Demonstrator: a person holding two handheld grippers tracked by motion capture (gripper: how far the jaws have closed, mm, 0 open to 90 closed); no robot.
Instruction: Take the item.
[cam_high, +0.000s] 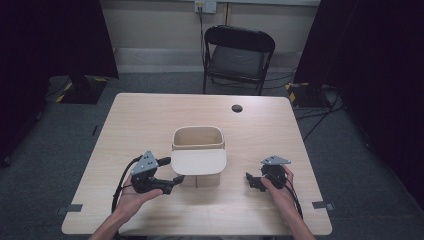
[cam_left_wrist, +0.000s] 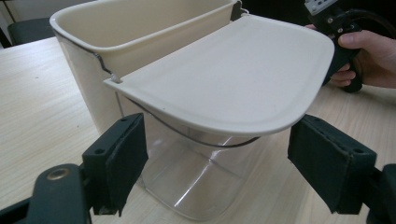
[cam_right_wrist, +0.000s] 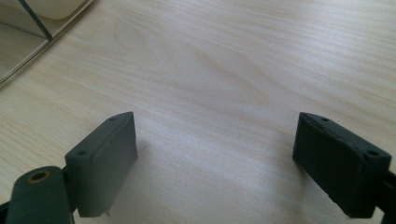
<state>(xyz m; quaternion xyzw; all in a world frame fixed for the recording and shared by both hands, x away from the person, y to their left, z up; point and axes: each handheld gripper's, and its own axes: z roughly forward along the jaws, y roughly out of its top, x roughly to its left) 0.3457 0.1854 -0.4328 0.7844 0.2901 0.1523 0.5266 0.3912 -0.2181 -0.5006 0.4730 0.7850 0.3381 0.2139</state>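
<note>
Pale wood-grain bench (cam_high: 150, 115), rounded corners, sits on grey carpet (cam_high: 45, 140); small dark round cap (cam_high: 237, 108) set in the top near the far edge, right of centre. Behind the bench a black folding chair (cam_high: 239, 55) faces it, w/ a pale wall and a wall socket (cam_high: 205, 6) above, dark curtains (cam_high: 75, 35) at both sides, cables (cam_high: 310, 120) trailing on the floor at far right. Tape marks on the floor near the bench's front corners. Cream bin (cam_high: 198, 145) stands upright about mid-bench, lower part clear plastic in the left gripper view, its flat cream lid (cam_high: 199, 162) hinged open and sticking out toward the person, roughly level. Left gripper (cam_high: 172, 183) held in the left hand (cam_high: 132, 197), just beside the bin's near-left side; jaws spread wide, one either side of the lid's front edge and below it, gripping nothing. Whether a jaw touches the bin wall is hard to say from here. Right gripper (cam_high: 252, 180) in the right hand (cam_high: 280, 187), apart from the bin to its right, low over bare bench; jaws spread wide, nothing between them but wood in the right gripper view. Open room: far half of the bench bare save the cap, left strip and right strip clear to the edges, near edge free between the forearms.
</note>
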